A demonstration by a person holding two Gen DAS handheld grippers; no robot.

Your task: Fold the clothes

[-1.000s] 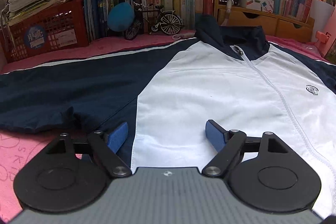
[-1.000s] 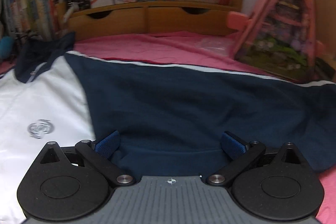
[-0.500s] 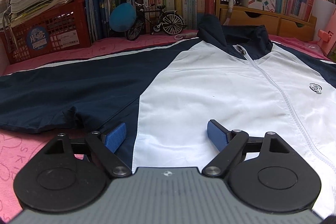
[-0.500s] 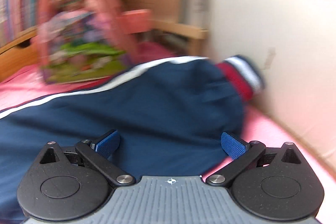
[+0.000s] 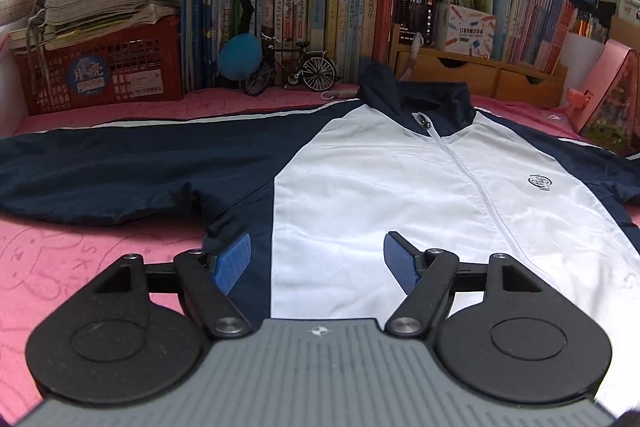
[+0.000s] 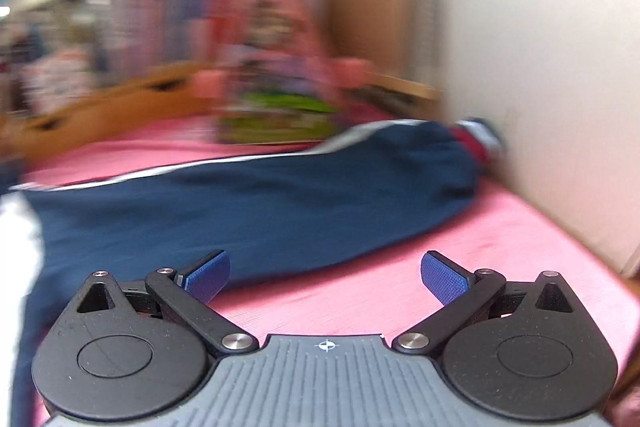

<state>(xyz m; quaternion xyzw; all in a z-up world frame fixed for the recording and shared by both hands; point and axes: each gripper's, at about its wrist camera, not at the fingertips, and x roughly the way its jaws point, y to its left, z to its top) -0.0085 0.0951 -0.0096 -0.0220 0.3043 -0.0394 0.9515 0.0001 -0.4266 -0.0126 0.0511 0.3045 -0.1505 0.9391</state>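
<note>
A navy and white zip jacket lies spread flat, front up, on a pink cover. Its left sleeve stretches out to the left. My left gripper is open just above the jacket's lower front, over the seam between navy and white, holding nothing. In the blurred right wrist view the jacket's other navy sleeve runs to a red and white cuff by the wall. My right gripper is open over the pink cover below that sleeve, empty.
Behind the jacket stand a row of books, a red crate stacked with papers, a small model bicycle, wooden drawers and a pink triangular box. A pale wall bounds the right side.
My right gripper has swung right from the jacket's body along the sleeve toward the cuff and wall, then drawn back. The left gripper has pulled back and risen slightly, widening its view.
</note>
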